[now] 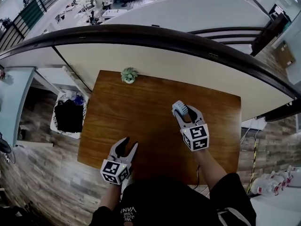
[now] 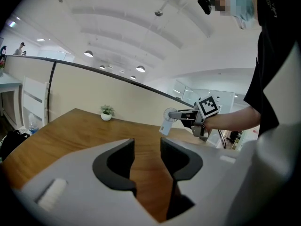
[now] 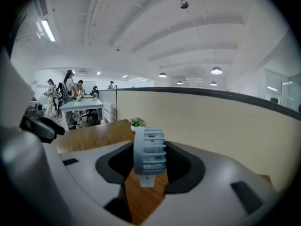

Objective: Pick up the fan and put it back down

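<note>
A small pale-blue fan [image 3: 149, 155] with a slatted round grille sits between the jaws of my right gripper [image 3: 150, 161], which is shut on it and holds it up off the wooden table [image 1: 141, 126]. In the head view the fan [image 1: 180, 109] shows at the tips of the right gripper [image 1: 184, 113], over the table's right half. From the left gripper view the fan [image 2: 168, 119] hangs above the tabletop with its handle down. My left gripper [image 1: 127, 148] stands open and empty near the table's front edge, its jaws [image 2: 146, 161] apart over bare wood.
A little potted plant [image 1: 129, 75] stands at the table's far edge. Behind the table runs a cream partition wall [image 1: 155, 60] with a dark rail. A white bin with black contents [image 1: 69, 115] sits on the floor at the left.
</note>
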A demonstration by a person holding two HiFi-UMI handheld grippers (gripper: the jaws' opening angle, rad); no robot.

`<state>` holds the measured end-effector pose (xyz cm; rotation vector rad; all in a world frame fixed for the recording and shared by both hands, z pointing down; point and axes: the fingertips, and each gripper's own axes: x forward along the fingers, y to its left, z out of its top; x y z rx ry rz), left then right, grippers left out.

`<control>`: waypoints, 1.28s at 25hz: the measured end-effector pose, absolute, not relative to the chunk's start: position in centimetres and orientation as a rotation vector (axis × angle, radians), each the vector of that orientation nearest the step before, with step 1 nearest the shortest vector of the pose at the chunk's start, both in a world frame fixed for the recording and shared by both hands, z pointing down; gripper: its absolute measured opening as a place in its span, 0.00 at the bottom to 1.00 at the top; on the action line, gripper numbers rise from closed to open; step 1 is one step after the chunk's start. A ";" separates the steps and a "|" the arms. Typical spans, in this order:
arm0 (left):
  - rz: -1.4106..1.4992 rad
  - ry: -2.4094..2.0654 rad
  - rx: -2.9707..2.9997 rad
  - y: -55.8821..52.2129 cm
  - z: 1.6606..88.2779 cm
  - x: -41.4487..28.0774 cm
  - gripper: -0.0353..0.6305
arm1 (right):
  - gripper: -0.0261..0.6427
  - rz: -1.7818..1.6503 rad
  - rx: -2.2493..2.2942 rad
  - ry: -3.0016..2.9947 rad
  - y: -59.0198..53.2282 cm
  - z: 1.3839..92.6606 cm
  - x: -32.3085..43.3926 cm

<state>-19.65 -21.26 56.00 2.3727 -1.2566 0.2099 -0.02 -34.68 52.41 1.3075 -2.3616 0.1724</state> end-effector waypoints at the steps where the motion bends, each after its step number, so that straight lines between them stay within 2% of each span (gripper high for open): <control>1: 0.211 -1.248 2.375 -21.9 56.2 -20.0 0.31 | 0.31 0.164 1.315 -2.362 -35.5 52.3 -0.4; 32: 0.255 -1.180 2.342 -32.7 61.4 -30.6 0.31 | 0.31 0.181 1.393 -2.349 -54.9 57.5 -11.2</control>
